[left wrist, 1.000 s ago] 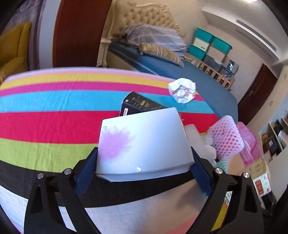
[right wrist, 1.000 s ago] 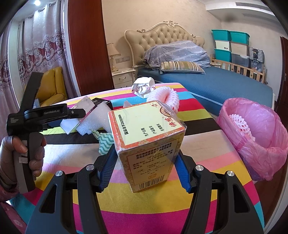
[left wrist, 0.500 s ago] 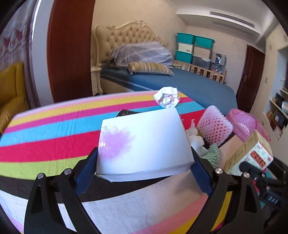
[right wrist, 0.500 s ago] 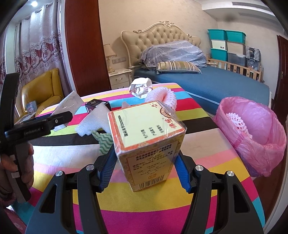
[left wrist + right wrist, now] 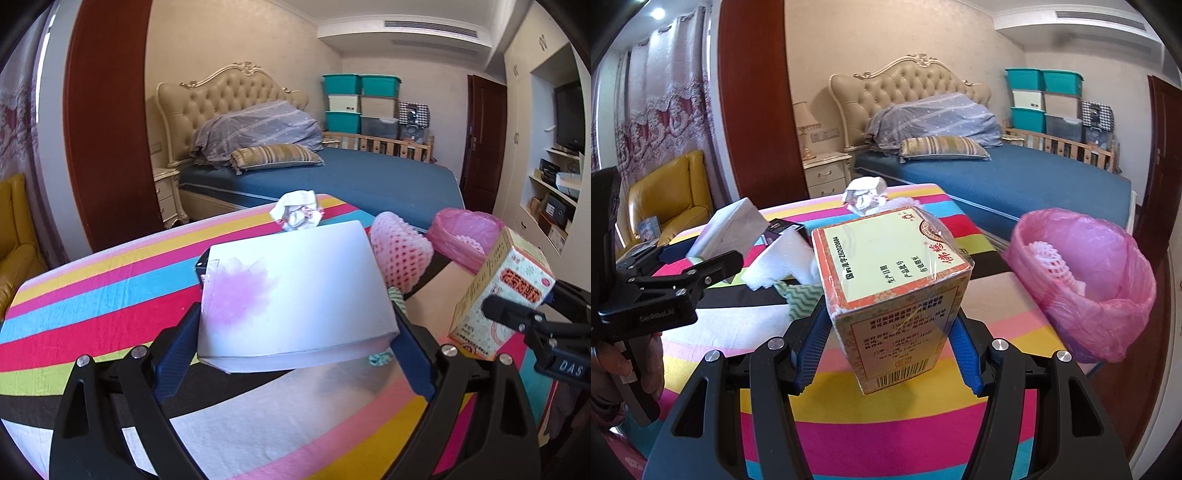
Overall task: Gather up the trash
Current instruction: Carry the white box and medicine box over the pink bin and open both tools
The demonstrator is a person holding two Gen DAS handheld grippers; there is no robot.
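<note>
White box (image 5: 295, 291) held aloft; yellow carton (image 5: 897, 291) tilted; pink-lined bin (image 5: 1086, 288) beside table.

light: bright, even daylight | focus: sharp | glare: mild on white box (image 5: 295, 291) | edges: fisheye-bent, dark corners

Bedroom: tufted beige headboard (image 5: 908, 88) and blue bed (image 5: 1015, 177) mid-frame, yellow armchair (image 5: 670, 195) left, teal bins (image 5: 1043, 79) upper right.

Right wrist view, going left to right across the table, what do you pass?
left gripper holding the white box → white foam piece → yellow carton in the right gripper → pink trash bag
</note>
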